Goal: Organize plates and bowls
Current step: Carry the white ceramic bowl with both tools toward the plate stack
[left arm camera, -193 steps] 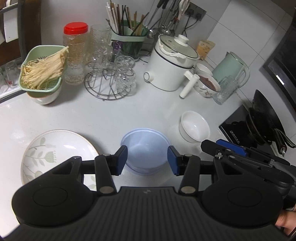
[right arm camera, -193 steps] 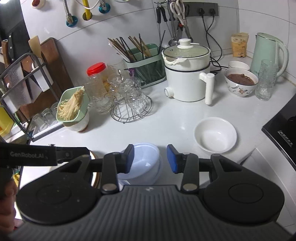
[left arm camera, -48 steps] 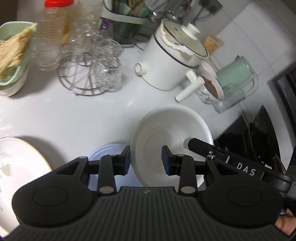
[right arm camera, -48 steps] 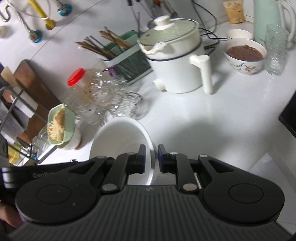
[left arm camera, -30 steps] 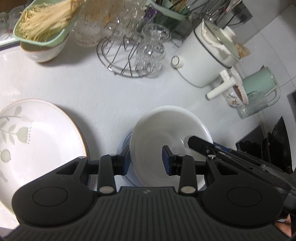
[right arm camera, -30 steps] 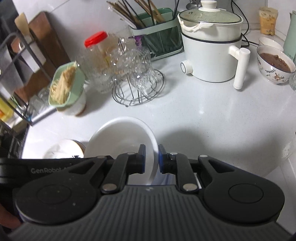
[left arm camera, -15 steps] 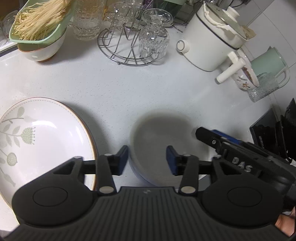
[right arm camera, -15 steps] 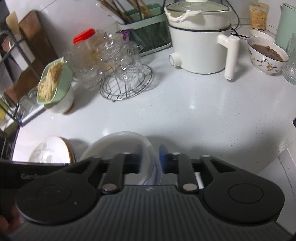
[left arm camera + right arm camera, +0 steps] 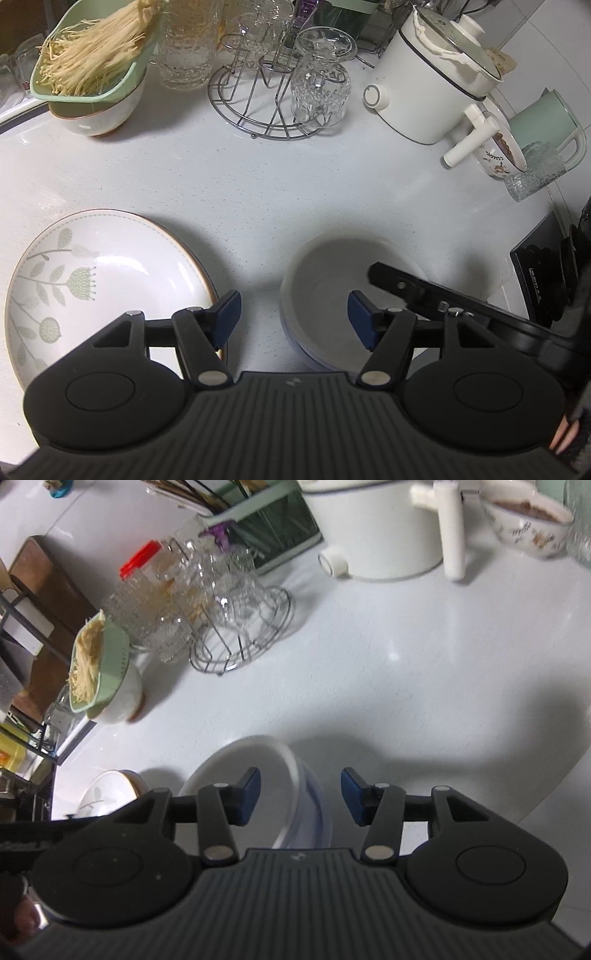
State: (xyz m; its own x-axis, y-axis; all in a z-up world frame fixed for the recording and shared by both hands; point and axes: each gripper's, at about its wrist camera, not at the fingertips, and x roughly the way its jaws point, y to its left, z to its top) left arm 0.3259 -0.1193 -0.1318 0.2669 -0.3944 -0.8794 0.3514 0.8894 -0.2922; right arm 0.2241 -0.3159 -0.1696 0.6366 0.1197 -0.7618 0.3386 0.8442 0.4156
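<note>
On the white speckled worktop [image 9: 295, 184], a wire glass rack [image 9: 266, 110] with upturned tumblers, a green colander of noodles [image 9: 92, 62] set in a bowl, a white electric pot [image 9: 424, 92], a patterned bowl of brown food [image 9: 498, 155] and a mint kettle [image 9: 546, 125] crowd the far side; a black hob [image 9: 535, 273] edges in at the right of the left wrist view. Nearer me, the white bowl [image 9: 325, 280] sits nested in the pale blue bowl [image 9: 314, 812], with the leaf-patterned plate [image 9: 92, 277] just beside them to the left. My left gripper [image 9: 293, 319] hangs over the bowl's near rim, jaws opening, pads clear of it. My right gripper [image 9: 300, 797] straddles the bowls' right rim, jaws also opening, nothing pressed between the pads. Its black finger crosses above the white bowl in the left wrist view. White tiled wall behind.
</note>
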